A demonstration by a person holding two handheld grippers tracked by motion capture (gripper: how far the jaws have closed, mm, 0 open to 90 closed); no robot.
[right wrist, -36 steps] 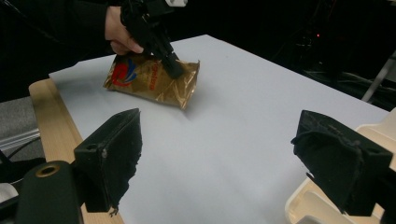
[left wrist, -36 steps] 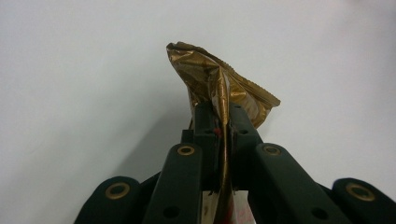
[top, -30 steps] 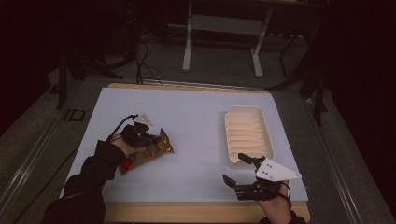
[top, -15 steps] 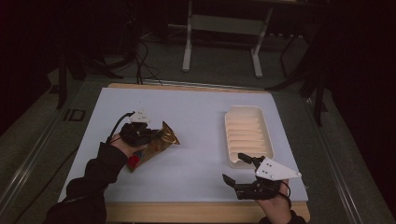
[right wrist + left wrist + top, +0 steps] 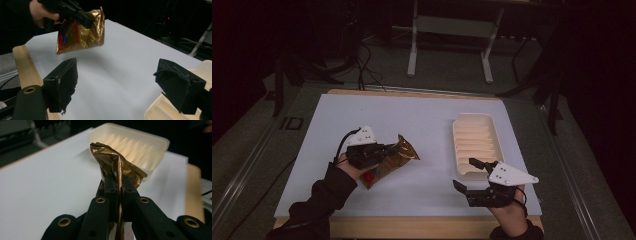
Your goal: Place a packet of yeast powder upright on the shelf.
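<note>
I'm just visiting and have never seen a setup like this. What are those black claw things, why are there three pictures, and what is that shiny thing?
There is no robot here: a person holds a hand-operated gripper in each hand. One picture comes from a camera above the table; the other two come from small cameras riding on each gripper, looking along its black jaws. The left gripper is clamped shut on a crinkly gold snack packet, lifted off the white table. The right gripper is open and holds nothing, waiting near a cream ribbed tray that sits on the table and looks empty.
</note>
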